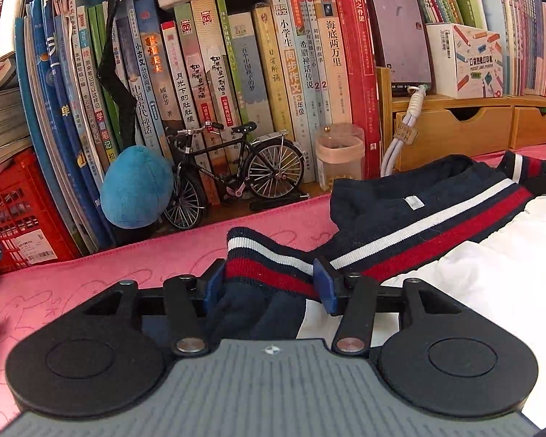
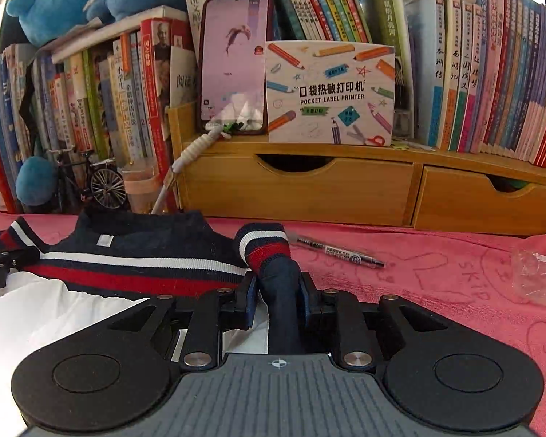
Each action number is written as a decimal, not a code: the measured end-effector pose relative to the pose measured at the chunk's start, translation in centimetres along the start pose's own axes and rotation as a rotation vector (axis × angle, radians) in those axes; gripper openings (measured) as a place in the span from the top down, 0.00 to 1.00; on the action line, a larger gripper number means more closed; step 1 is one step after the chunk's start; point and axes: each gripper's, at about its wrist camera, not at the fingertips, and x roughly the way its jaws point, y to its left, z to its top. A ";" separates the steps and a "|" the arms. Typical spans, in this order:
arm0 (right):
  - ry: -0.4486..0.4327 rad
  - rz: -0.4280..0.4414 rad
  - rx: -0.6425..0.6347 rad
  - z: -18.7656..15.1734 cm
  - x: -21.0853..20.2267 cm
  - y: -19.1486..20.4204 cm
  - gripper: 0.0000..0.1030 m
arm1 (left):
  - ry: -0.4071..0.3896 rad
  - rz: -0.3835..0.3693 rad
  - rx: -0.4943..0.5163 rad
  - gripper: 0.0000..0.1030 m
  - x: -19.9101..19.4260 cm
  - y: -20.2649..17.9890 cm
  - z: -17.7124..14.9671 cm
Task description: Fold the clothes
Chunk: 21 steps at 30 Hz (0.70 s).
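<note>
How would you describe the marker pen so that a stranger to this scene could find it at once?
Start at the wooden drawer unit under the books, then drop to the pink cloth in front of it. The marker pen lies flat there, just right of the striped sleeve cuff held by the right gripper. It is the only slim black stick there.

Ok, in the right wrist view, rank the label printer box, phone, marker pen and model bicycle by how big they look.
1. Label printer box
2. Phone
3. Model bicycle
4. Marker pen
The pen lies nearer the camera, so the last two are unsure.
</note>
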 end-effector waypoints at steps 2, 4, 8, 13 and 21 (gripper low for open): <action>0.014 -0.004 0.008 -0.5 0.7 -0.1 0.64 | 0.023 0.035 -0.011 0.29 0.4 0.1 0.1; 0.034 0.025 0.077 -0.3 1.2 -1.2 0.55 | 0.060 0.043 -0.039 0.19 0.9 0.5 0.4; 0.049 0.016 0.208 -0.1 -0.1 -3.2 0.37 | 0.129 0.051 -0.130 0.07 0.4 2.1 1.0; -0.024 0.032 0.195 -0.6 -6.0 -2.7 0.25 | 0.116 0.075 -0.118 0.02 -3.0 2.1 1.4; -0.044 0.105 -0.024 -2.8 -13.2 3.2 0.10 | 0.065 0.063 -0.023 0.00 -9.3 -0.8 1.0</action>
